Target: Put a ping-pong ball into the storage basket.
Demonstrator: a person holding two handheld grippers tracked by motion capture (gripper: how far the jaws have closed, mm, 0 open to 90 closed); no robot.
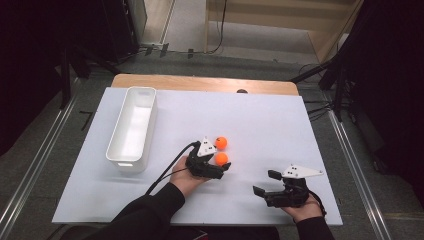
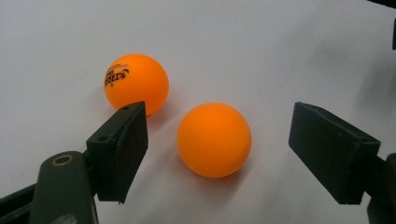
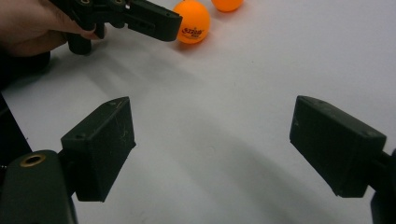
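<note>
- So far, judging by how things lie, nothing has been put away: the white bin (image 1: pixel 131 129) at the table's left looks empty, and both orange balls sit on the white sheet (image 1: pixel 260 125).
- Left gripper (image 1: pixel 223 171) is the one at work. Its jaws are spread wide and low over the sheet, with the near ball (image 2: pixel 214 139) between them.
- In the left gripper view neither pad touches that ball; there is a gap on each side, wider on the right.
- The far ball (image 2: pixel 136 83), printed with a logo, lies just beyond the left pad, close to the near ball but apart from it.
- From above, the near ball (image 1: pixel 221 159) sits just ahead of the left gripper, and the far ball (image 1: pixel 220 143) is a little farther up the table.
- Right gripper (image 1: pixel 266 182) hovers well off to the right with its jaws released and nothing between them; only bare sheet lies in front of it.
- My reading: the step in hand is closing on the near ball.
- Still left, likely: grip it, carry it across to the bin, drop it in, then do the same for the far ball.
- One risk: a lopsided squeeze could roll the near ball away or nudge the far ball.
</note>
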